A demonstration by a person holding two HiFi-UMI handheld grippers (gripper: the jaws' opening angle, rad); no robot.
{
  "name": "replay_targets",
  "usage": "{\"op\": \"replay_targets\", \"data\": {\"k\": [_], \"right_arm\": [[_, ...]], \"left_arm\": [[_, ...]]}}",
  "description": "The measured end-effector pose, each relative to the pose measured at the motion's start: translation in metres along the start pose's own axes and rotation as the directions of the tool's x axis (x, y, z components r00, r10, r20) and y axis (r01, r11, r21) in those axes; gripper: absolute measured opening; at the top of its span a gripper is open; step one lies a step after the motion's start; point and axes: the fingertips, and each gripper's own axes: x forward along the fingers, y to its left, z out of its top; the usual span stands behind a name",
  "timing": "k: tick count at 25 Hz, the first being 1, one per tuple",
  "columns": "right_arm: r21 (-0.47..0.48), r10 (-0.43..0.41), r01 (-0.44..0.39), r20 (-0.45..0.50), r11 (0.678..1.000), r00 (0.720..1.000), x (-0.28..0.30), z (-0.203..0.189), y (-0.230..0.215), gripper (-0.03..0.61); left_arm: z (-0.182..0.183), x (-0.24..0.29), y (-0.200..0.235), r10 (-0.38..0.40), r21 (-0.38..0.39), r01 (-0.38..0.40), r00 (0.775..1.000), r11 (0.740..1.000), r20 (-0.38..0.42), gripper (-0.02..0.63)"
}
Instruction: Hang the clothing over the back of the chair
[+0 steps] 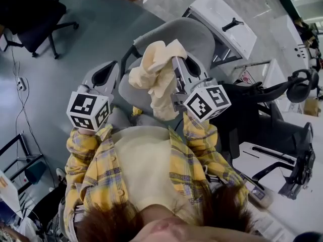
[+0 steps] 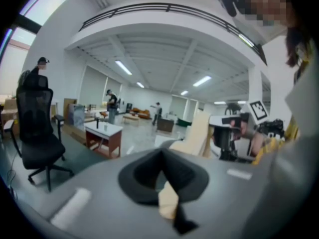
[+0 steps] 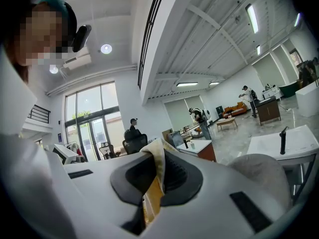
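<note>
Right tool [image 3: 155, 169]: jaws closed on the cream garment [image 3: 158, 156]; a fold rises between the pads and stands above them. In the head view this tool [image 1: 177, 64] sits right of centre, with the garment [image 1: 154, 72] bunched against its left side and hanging in a loose bundle.

Left tool [image 2: 162, 166]: jaws together, with a sliver of the same cream cloth showing low between the pads. From the head it sits left of centre [image 1: 113, 67], just beside the bundle. Its own view shows the rest of the garment [image 2: 195, 133] hanging to the right, at the other tool.

Garment is held up in the upper middle of the head view, in front of the grey chair [image 1: 202, 37]. Cannot tell whether it touches the chair.

My yellow plaid sleeves [image 1: 88, 165] fill the lower frame. Black office chair [image 1: 38, 16] in the upper left, well apart. White counter [image 1: 222, 14] in the upper right, behind the grey chair.
</note>
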Motion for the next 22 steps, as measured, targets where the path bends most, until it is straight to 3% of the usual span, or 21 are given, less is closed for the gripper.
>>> {"op": "replay_targets", "data": {"k": [4,9,22], "right_arm": [[0.012,-0.057,0.057,0.013,0.998,0.998,0.004,-0.004,-0.002,0.017],[0.037,-0.191,0.189,0.04,0.981,0.981,0.013,-0.004,-0.017,0.017],[0.111,-0.5,0.49,0.094,0.865,0.861,0.043,-0.013,-0.028,0.017]], "left_arm": [[0.008,0.022,0.006,-0.082,0.031,0.083,0.997,0.996,-0.01,0.006],[0.014,0.052,0.015,-0.213,0.06,0.216,0.976,0.975,-0.049,0.006],[0.022,0.09,0.061,-0.476,0.1,0.493,0.865,0.864,-0.156,0.006]]}}
